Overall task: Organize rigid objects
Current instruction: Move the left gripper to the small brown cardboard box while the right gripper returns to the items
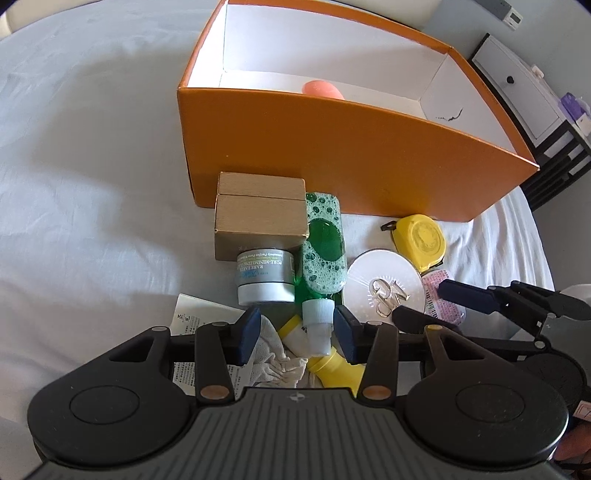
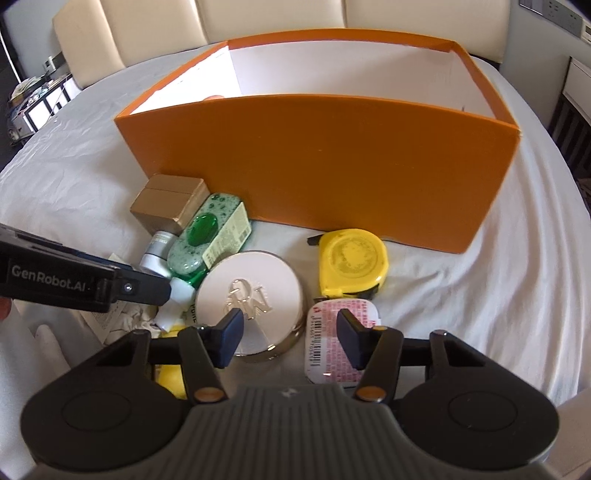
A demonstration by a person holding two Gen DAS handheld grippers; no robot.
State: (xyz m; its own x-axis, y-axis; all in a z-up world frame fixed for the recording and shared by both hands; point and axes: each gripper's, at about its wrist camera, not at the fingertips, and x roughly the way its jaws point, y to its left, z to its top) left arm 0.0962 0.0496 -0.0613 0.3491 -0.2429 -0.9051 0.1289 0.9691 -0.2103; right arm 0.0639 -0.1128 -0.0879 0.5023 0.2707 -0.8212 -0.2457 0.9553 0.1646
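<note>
An orange box with white inside walls stands open on the bed, and a peach object lies in it. In front of it lie a gold carton, a grey jar, a green bottle, a round silver compact, a yellow tape measure and a pink-labelled pack. My left gripper is open, its pads either side of the green bottle's white cap without pressing it. My right gripper is open above the compact and the pink pack.
A white cloth, a yellow bottle and a printed leaflet lie under the left gripper. The white bedsheet stretches to the left. A dark shelf unit stands beside the bed on the right, and a cream headboard rises behind the box.
</note>
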